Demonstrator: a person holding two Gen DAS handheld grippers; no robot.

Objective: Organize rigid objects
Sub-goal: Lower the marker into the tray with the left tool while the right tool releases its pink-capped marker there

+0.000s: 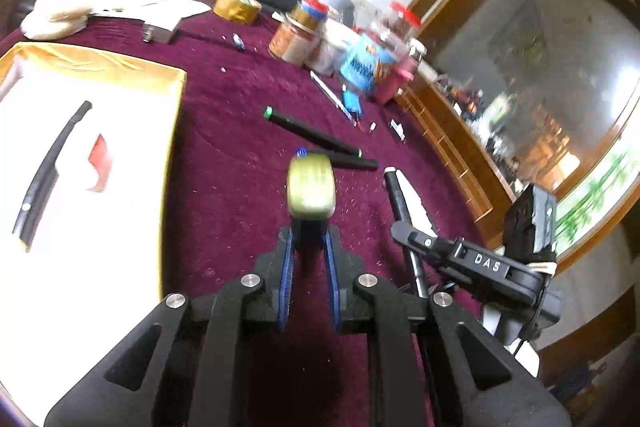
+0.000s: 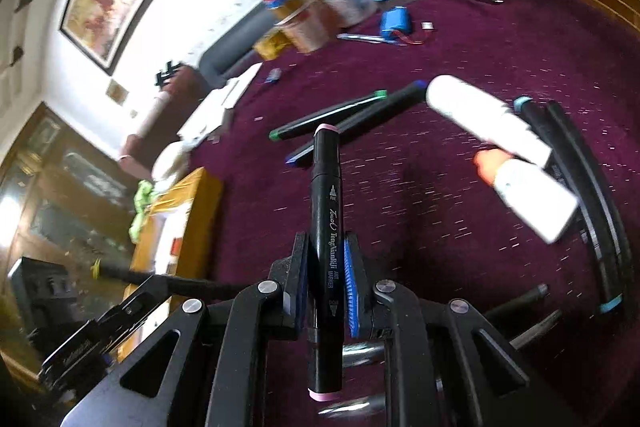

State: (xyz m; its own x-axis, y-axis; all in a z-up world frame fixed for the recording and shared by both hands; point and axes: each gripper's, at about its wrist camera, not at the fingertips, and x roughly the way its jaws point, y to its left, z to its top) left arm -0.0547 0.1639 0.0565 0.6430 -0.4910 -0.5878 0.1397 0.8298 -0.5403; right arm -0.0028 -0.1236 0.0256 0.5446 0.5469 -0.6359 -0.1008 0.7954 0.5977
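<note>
Both hands full — sorting just begun

The left hand-held gripper [image 1: 310, 227] pinches a yellow-capped black marker [image 1: 311, 189]; the right hand-held gripper [image 2: 328, 267] clamps a pink-capped black marker [image 2: 327, 227] — more pens wait mid-table [image 2: 500, 39].

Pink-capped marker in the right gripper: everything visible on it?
The pink-capped marker is a black, plastic-looking art marker with pale pink caps at both ends and white "Touch" and "ART MARKER" print along the barrel. The right gripper is shut on its middle, blue pads against both sides. It lies along the fingers, far end over the maroon cloth.
</note>
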